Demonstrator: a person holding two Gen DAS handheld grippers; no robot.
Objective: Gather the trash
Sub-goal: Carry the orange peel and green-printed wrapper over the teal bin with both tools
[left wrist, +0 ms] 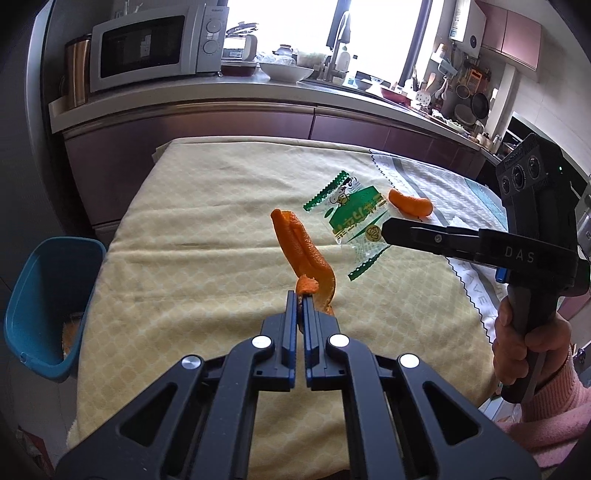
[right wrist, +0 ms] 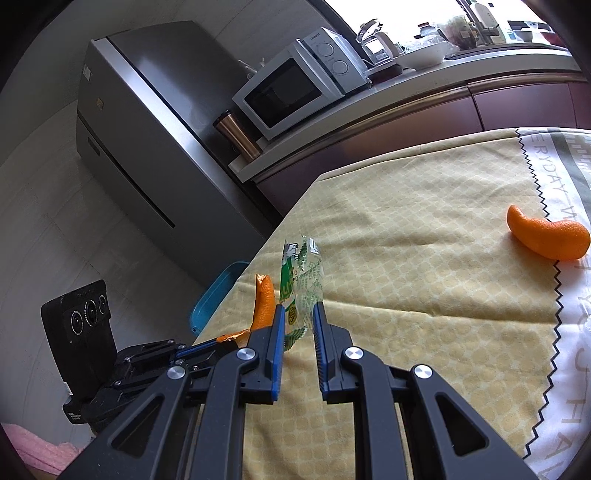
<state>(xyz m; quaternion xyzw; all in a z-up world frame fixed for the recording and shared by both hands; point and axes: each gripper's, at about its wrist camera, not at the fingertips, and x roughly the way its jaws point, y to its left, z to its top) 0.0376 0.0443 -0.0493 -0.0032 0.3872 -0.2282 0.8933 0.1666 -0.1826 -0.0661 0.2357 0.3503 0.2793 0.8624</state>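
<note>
Ahead of you stands a white microwave (left wrist: 147,46) on the pale countertop (left wrist: 258,94), and a copper-coloured steel tumbler (left wrist: 77,70) is just beside it at the left end. To the right of the microwave you see a white bowl (left wrist: 286,71) and, further along, a faucet (left wrist: 341,35) before the bright window (left wrist: 380,29). In your right wrist view a grey refrigerator (right wrist: 147,122) stands next to the counter end. The table is covered with a yellow patterned cloth (left wrist: 207,236), and a white cloth with a zigzag edge (right wrist: 569,332) lies over its right part.
</note>
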